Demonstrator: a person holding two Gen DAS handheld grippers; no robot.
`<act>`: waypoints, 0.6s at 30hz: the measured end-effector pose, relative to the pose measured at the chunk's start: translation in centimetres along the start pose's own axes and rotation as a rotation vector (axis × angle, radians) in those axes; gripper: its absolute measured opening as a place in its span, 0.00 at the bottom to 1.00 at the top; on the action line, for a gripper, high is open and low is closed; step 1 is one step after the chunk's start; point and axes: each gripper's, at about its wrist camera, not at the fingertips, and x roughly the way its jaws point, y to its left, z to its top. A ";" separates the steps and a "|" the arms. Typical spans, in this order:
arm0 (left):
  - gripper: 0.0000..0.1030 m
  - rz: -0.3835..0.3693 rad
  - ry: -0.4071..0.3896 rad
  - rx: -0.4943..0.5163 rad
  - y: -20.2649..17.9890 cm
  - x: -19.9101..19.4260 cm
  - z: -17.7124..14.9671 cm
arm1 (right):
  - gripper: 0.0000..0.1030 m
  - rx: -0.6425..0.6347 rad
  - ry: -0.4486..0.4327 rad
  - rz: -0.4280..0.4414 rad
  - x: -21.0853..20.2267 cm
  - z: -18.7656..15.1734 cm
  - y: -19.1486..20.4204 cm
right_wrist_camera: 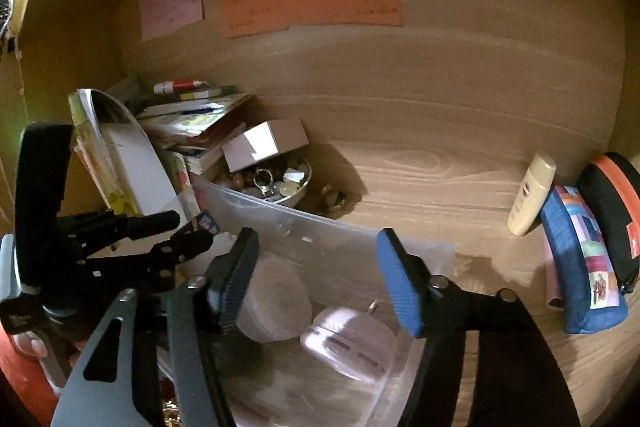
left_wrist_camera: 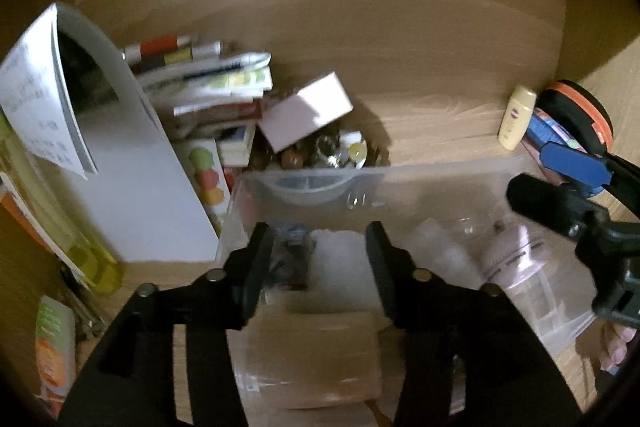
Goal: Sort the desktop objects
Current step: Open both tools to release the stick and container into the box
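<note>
A: Two grippers hang above the clear bin (left_wrist_camera: 440, 171) on the table (left_wrist_camera: 440, 107); why so?

B: I judge they choose what to sort; the left gripper (left_wrist_camera: 316, 267) is spread and holds nothing; the right gripper (right_wrist_camera: 320, 279) also is spread and bare.

A: And the cream bottle (right_wrist_camera: 532, 195)?

B: It stands past the bin, leaning on the blue pouch (right_wrist_camera: 588, 263); long axis nearly upright, cap upward.
</note>
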 end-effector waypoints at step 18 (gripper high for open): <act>0.89 -0.046 -0.104 -0.021 -1.0 -4.6 0.3 | 1.00 -0.042 -0.114 0.016 -3.5 0.2 0.8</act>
